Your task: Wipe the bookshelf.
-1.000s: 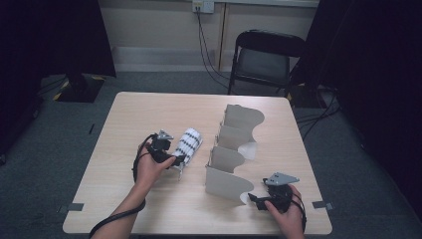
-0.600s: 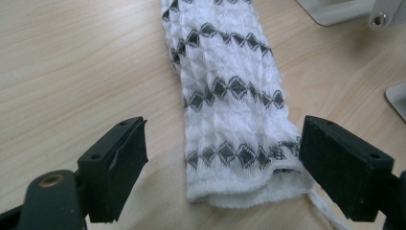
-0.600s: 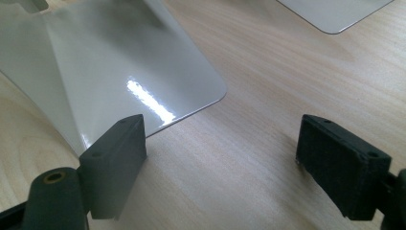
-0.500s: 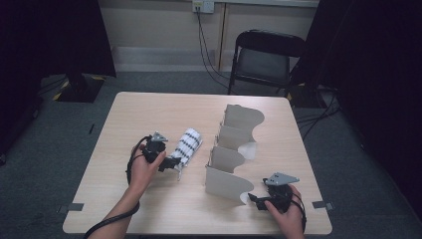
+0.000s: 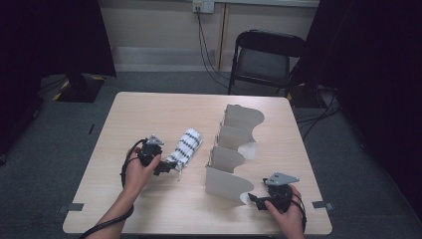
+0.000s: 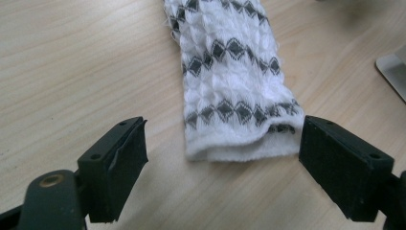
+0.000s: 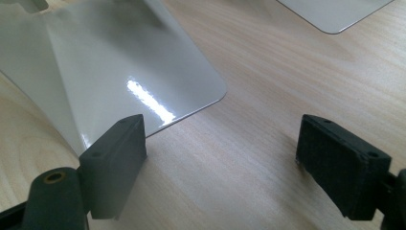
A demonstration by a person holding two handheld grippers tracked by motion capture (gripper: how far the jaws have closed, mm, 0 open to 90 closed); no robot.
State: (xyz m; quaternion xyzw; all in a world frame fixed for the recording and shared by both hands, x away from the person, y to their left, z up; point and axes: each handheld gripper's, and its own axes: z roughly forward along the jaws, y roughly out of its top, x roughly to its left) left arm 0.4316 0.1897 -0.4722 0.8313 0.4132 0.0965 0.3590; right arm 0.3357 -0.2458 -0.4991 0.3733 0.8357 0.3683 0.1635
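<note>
High view: my left tool point(image 5: 166, 167) has drawn back off the white knitted sock with black diamond bands point(image 5: 185, 147), which lies on the wooden tabletop point(image 5: 149, 119) beside the grey divider rack point(image 5: 234, 159).
Left gripper view: jaws apart, sock cuff between them, ungripped; regrasp pending.
Right gripper view: right tool point(image 7: 220, 158) apart, idle.

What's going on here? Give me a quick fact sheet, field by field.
Surface: wooden table
Item being worked on: patterned sock, lying flat
Left claw: jaws open, on either side of the sock's cuff end, not pinching it
Right claw: jaws open, nothing between them, at the base flap of the divider rack
Background: folding chair behind the table
</note>
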